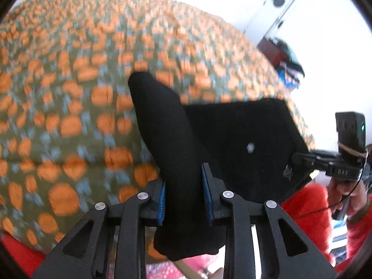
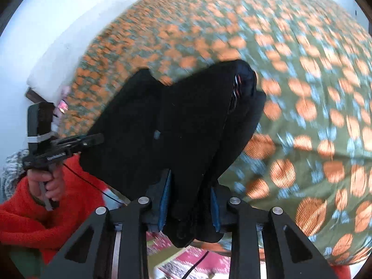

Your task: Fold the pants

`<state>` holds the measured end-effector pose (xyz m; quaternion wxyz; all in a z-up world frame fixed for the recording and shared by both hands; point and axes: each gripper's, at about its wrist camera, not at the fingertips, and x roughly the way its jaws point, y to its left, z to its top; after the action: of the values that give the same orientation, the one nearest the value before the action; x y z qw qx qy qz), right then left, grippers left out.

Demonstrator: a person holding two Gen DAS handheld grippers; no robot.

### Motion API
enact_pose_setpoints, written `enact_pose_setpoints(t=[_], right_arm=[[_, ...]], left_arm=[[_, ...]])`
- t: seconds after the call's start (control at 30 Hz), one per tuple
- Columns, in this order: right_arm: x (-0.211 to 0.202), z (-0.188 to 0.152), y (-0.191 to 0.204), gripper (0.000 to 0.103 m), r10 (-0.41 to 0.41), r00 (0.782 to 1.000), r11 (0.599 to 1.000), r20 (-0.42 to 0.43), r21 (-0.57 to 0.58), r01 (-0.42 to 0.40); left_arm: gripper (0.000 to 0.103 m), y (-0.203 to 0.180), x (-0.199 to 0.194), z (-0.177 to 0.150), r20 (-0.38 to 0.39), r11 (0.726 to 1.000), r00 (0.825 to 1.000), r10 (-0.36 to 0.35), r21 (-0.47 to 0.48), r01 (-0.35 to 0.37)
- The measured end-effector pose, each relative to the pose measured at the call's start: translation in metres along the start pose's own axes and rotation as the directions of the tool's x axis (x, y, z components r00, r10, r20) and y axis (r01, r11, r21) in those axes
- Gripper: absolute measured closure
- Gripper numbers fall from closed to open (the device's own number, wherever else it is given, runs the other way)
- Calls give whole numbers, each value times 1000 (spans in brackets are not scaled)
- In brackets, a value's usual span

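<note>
Pants point(image 1: 232, 139): hanging in the air above the bed point(image 1: 69, 93), stretching between both grippers.
Left hand-held gripper point(image 1: 184, 200): pinching a bunched black edge.
Right hand-held gripper point(image 2: 189, 205): pinching another bunch likewise.
Handling: looking soft, light and limp; sagging seems likely, so gripping at corners or the waistband is seeming wisest.

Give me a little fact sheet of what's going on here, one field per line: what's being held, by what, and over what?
Item held: black pants, bunched and lifted off the surface
Left claw: shut on a gathered fold of the pants, blue pads pressing the cloth
Right claw: shut on another part of the same pants
Surface below: bedspread, olive with orange and blue spots
Person: red sleeve, hand gripping the left claw's handle
Image quality: motion-blurred
</note>
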<state>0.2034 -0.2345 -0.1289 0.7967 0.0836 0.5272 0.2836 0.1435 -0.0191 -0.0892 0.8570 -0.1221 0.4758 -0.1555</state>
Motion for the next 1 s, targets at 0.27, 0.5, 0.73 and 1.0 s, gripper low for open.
enact_pose_setpoints(t=[0.27,0.5,0.73,1.0], right_arm=[[5,121,28,74,74,985,996,157,-69,-63],[105,188,-29,68,5,996,999,86,45,-9],[133,157,-110,48,-109,993,964,36,249,97],[73,134,-51,21,-257,955,965,146,97,244]], left_arm=[[77,40,-21,106,209,992,971,120,20,-127],[60,94,96,122,78,933,931,357,31,-360],[16,98,98,73,119,860,860,497,62,-506],[7,61,74,70,169,826,825,539,85,-557]])
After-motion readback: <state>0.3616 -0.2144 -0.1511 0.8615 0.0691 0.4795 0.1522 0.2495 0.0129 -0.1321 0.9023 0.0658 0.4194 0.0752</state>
